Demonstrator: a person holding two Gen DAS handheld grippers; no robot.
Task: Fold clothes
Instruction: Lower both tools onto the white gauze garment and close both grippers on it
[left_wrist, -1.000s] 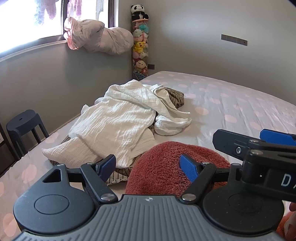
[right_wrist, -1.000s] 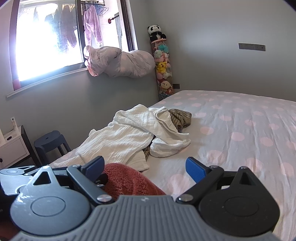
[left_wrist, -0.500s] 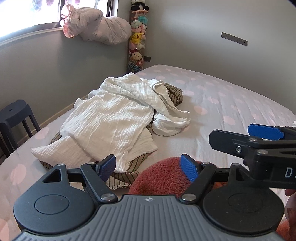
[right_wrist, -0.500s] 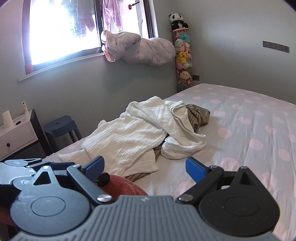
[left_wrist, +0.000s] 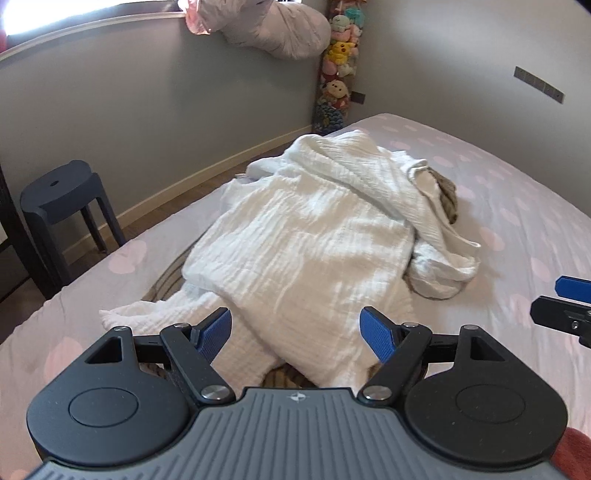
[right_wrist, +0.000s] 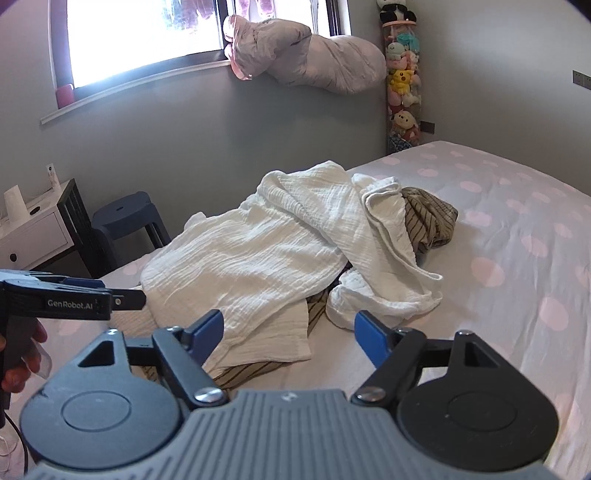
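A crumpled white crinkle-cotton garment (left_wrist: 314, 236) lies in a heap on the bed, and it also shows in the right wrist view (right_wrist: 280, 254). A brown striped garment (right_wrist: 428, 218) lies partly under it, with its edge showing at the near side (left_wrist: 280, 376). My left gripper (left_wrist: 295, 336) is open and empty just above the near end of the white garment. My right gripper (right_wrist: 288, 332) is open and empty, hovering near the heap's front right side. A corner of a red fluffy cloth (left_wrist: 572, 458) shows at the bottom right of the left wrist view.
The bed has a light sheet with pink dots (right_wrist: 517, 236). A dark blue stool (left_wrist: 66, 192) and a white bedside cabinet (right_wrist: 33, 229) stand at the left of the bed. A column of plush toys (right_wrist: 402, 77) is in the corner. A bundled quilt (right_wrist: 310, 55) hangs over the window sill.
Both grippers have moved forward and left over the white heap. The red fluffy cloth has dropped out from between the left fingers to the frame's bottom right corner. Both grippers stay open.
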